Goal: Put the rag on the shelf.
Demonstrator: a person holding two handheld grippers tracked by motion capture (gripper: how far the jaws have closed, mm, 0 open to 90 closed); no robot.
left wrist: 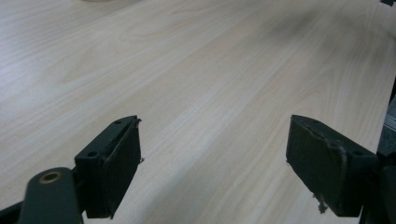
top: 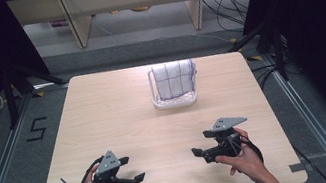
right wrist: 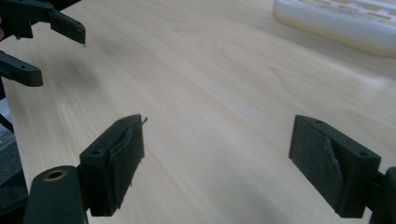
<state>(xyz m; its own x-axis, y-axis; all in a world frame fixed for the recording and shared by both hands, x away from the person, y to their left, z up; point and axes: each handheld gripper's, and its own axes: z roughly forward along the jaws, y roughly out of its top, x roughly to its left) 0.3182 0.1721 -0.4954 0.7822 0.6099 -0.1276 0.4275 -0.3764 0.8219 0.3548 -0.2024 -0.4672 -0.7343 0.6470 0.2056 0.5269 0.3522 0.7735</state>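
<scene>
We hold both grippers, left [top: 135, 178] and right [top: 196, 152], wide and empty near the table's [top: 113, 110] front edge, probably readying for the rack [top: 176, 100] with its cloth [top: 175, 78] near the far edge.

- The high view looks forward and down from above my side of the table [top: 103, 112] — far enough back to take in the whole top and the floor beyond.
- The camera on my left gripper [left wrist: 212, 154] sits low and close to the wood, looking along its jaws.
- The one on my right gripper [right wrist: 217, 158] is just as low — it shares the rack [right wrist: 341, 21] and my left gripper with the high view.
</scene>
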